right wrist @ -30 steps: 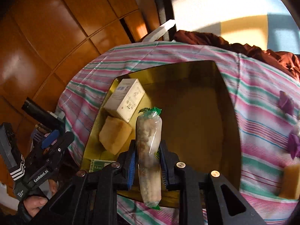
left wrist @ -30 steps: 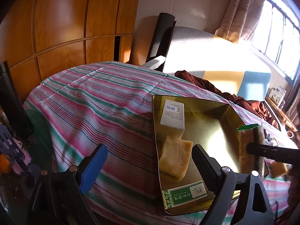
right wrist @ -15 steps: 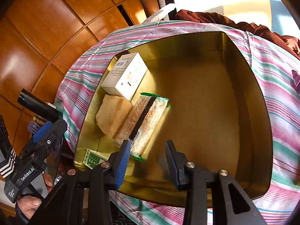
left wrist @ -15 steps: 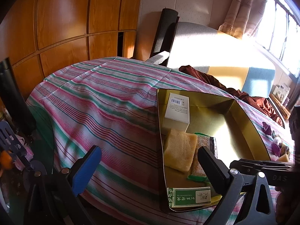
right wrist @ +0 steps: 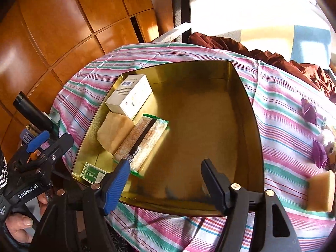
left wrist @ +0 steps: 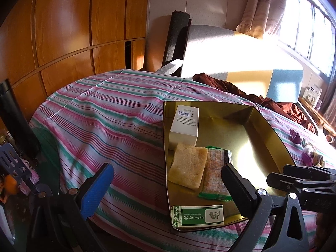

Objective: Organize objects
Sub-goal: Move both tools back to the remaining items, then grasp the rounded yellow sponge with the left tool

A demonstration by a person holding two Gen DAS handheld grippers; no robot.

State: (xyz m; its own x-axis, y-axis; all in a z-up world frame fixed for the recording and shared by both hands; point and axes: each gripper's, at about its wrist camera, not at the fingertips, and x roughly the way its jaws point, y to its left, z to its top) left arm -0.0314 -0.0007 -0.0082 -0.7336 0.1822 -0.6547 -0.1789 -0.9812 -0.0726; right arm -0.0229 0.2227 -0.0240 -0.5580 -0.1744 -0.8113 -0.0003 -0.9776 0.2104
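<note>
A gold tin box [right wrist: 241, 84] [left wrist: 271, 126] lies on the striped cloth. Along its left side lie a white carton [right wrist: 129, 96] [left wrist: 185, 124], a yellow sponge [right wrist: 114, 134] [left wrist: 188, 168], a clear snack packet [right wrist: 142, 142] [left wrist: 217, 170] and a green-labelled box [right wrist: 92, 173] [left wrist: 197, 215]. My right gripper [right wrist: 166, 180] hovers over the box's near edge, its jaws opening, nothing between them; the packet lies free just beyond its blue finger. My left gripper [left wrist: 168, 187] is open wide over the cloth and the box's near left corner, holding nothing.
On the cloth right of the box lie a second yellow sponge [right wrist: 321, 191], purple folded-paper pieces [right wrist: 308, 111] and a small pale object [right wrist: 326, 136]. A dark red cloth [right wrist: 273, 56] lies behind. A black cylinder [left wrist: 14, 124] stands left of the table, with wooden cabinets behind.
My right gripper held the snack packet upright a second ago; it laid it in the box beside the sponge, let go, and its jaws have spread and pulled back. The left gripper opened slightly wider.
</note>
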